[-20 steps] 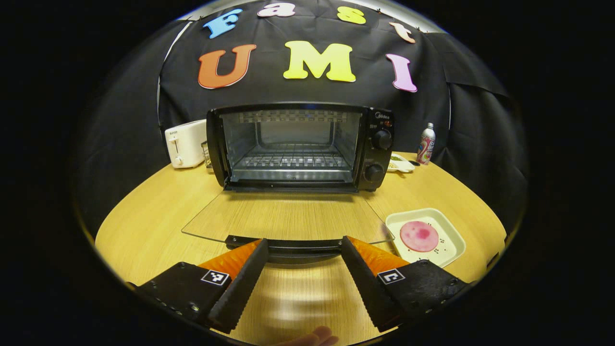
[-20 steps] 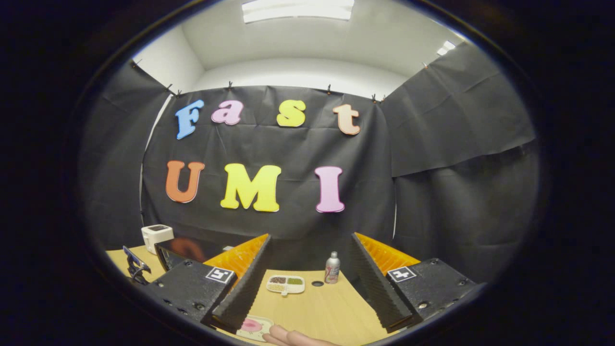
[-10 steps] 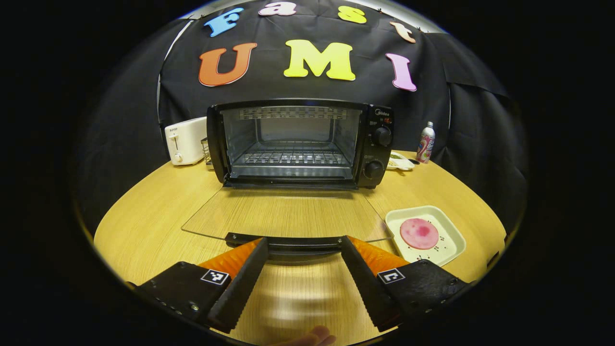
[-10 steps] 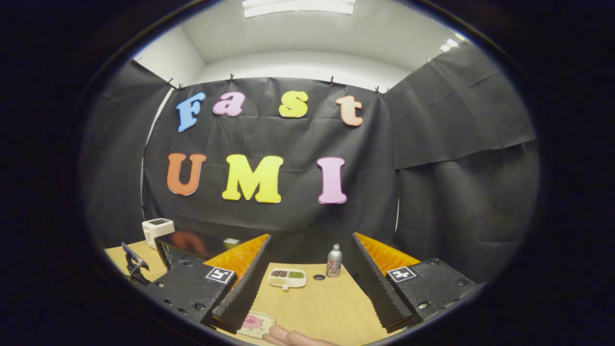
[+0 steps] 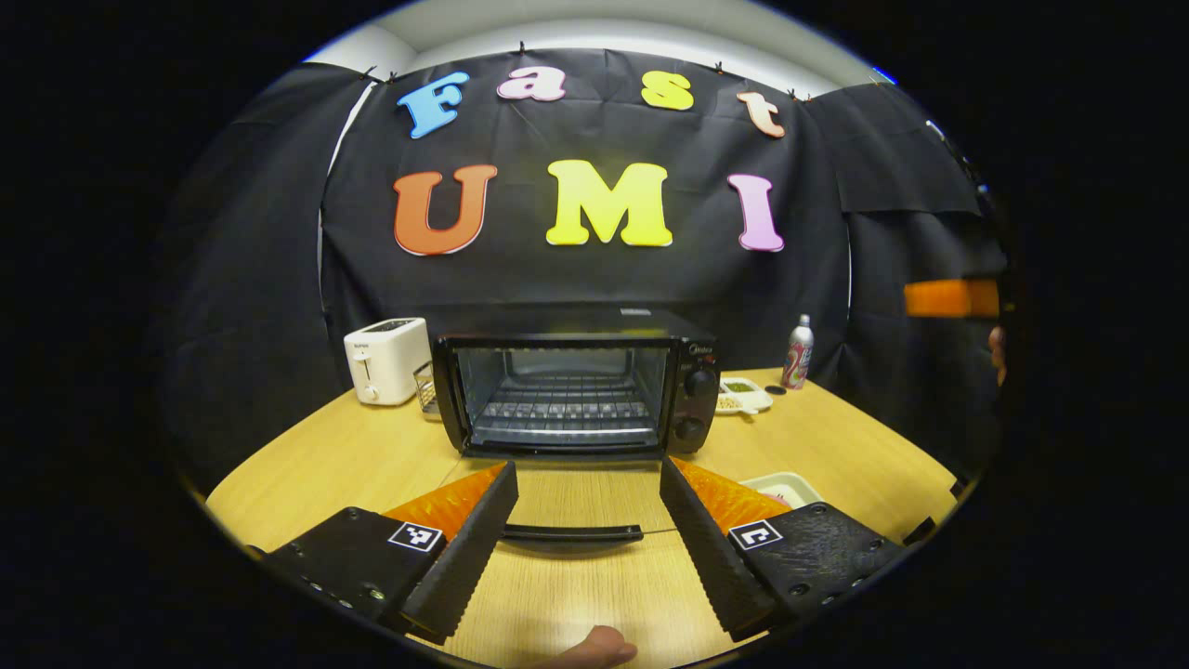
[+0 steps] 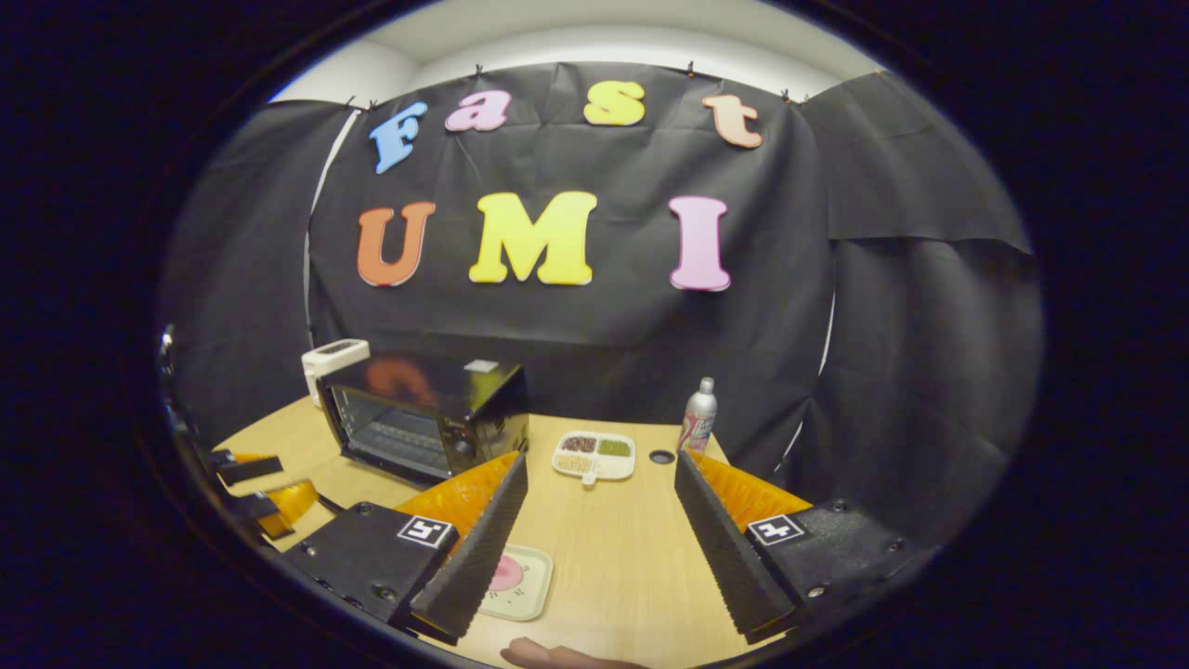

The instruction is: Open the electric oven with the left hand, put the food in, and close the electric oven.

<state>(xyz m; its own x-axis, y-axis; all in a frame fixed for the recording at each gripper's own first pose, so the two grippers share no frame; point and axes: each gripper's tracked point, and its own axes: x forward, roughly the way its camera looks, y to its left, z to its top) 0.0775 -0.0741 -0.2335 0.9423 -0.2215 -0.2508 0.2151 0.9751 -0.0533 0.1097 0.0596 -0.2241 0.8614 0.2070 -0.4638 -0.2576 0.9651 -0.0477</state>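
Food (image 6: 506,573) on its plate (image 6: 529,595) lies just under the wide-open right gripper (image 6: 599,539), by its left finger, nearer than the empty, open left gripper (image 5: 587,534).

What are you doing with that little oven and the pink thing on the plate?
A person holds a gripper in each hand. The electric oven is open, its glass door lying flat on the table. The left gripper hangs open just short of the door handle. The right gripper is open too, above the plate with the pink food, which is not yet picked up.
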